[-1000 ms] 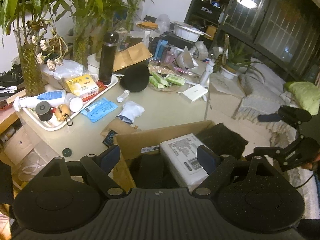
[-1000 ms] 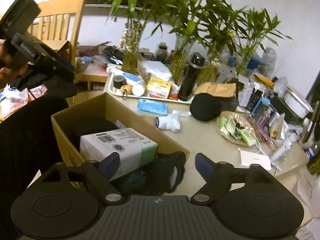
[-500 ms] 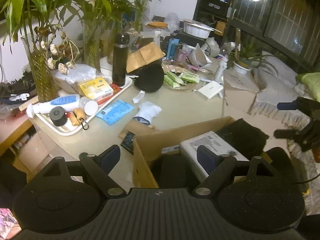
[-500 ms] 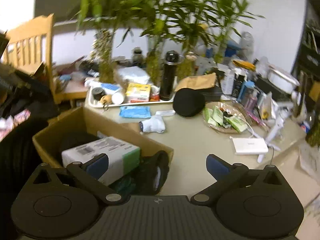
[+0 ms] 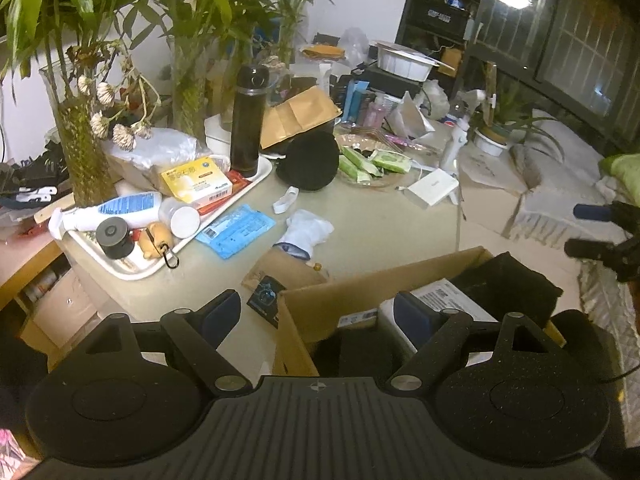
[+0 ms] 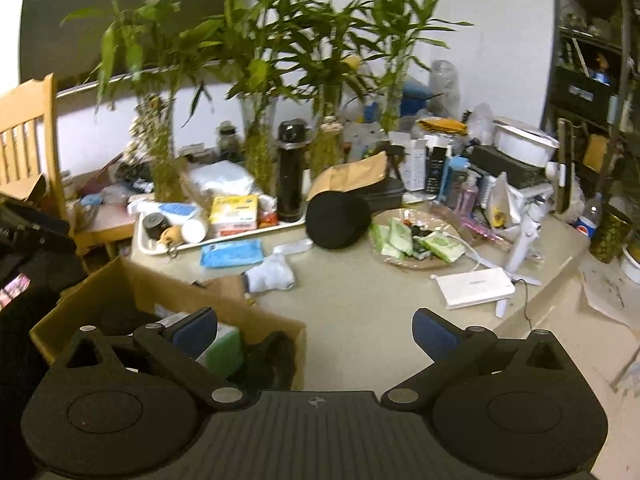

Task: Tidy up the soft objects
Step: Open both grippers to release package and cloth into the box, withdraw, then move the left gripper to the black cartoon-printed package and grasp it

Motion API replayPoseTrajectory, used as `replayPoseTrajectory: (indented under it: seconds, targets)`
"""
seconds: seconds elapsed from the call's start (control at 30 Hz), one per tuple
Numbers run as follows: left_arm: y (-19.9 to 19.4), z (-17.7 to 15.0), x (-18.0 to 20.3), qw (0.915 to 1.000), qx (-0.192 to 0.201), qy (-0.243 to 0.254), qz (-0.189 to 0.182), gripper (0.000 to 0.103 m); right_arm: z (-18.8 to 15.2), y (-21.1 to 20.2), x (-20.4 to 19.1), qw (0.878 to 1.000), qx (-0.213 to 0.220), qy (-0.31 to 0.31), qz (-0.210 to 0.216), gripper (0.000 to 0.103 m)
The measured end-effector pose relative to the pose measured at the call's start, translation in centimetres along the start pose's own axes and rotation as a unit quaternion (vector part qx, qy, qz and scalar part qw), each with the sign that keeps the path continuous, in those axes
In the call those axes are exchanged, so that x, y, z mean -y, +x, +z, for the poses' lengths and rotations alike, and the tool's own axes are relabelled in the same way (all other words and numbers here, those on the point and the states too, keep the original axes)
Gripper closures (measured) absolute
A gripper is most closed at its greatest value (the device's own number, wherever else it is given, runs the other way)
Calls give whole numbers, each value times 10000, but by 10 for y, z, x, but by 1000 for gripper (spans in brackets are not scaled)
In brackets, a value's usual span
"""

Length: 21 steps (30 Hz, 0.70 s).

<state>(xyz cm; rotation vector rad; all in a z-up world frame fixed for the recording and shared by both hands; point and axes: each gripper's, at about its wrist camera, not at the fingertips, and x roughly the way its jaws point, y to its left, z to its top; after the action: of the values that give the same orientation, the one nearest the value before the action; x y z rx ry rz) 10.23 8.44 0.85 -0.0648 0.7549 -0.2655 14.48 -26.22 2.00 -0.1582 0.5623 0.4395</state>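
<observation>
A white sock [image 5: 306, 230] lies on the beige table, also in the right wrist view [image 6: 270, 274]. A black round cap [image 5: 308, 162] [image 6: 337, 219] sits behind it. An open cardboard box [image 5: 360, 300] [image 6: 168, 292] at the table's near edge holds a white parcel [image 5: 444, 300] and dark cloth [image 5: 508, 284]. My left gripper [image 5: 318, 314] is open and empty over the box's near corner. My right gripper [image 6: 314, 330] is open and empty above the box's right side and the table; it also shows in the left wrist view [image 5: 600, 232].
A white tray [image 5: 132, 270] with bottles and a yellow box stands left. A black flask [image 5: 248, 120], glass vases with bamboo [image 6: 256, 152], a blue packet [image 5: 236, 232], a plate of green packets [image 6: 416, 240] and a white box [image 6: 474, 286] crowd the table. A wooden chair [image 6: 28, 128] stands far left.
Both grippers have swung: the left view shifted left, showing more table and less of the box. The right view moved right and toward the table. Both stay open.
</observation>
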Motion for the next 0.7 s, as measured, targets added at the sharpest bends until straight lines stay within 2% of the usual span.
replayPoseTrajectory:
  seconds: [0.17, 0.47, 0.7]
  targets:
    - [13, 4, -10, 10000, -13, -58, -27, 19, 2, 8, 11, 9997, 156, 136, -165, 0]
    - [39, 19, -33, 9994, -140, -291, -108, 19, 8, 29, 21, 9999, 116, 81, -39, 0]
    - [63, 31, -49, 9986, -370, -356, -132, 19, 14, 50, 32, 9993, -110, 57, 349, 0]
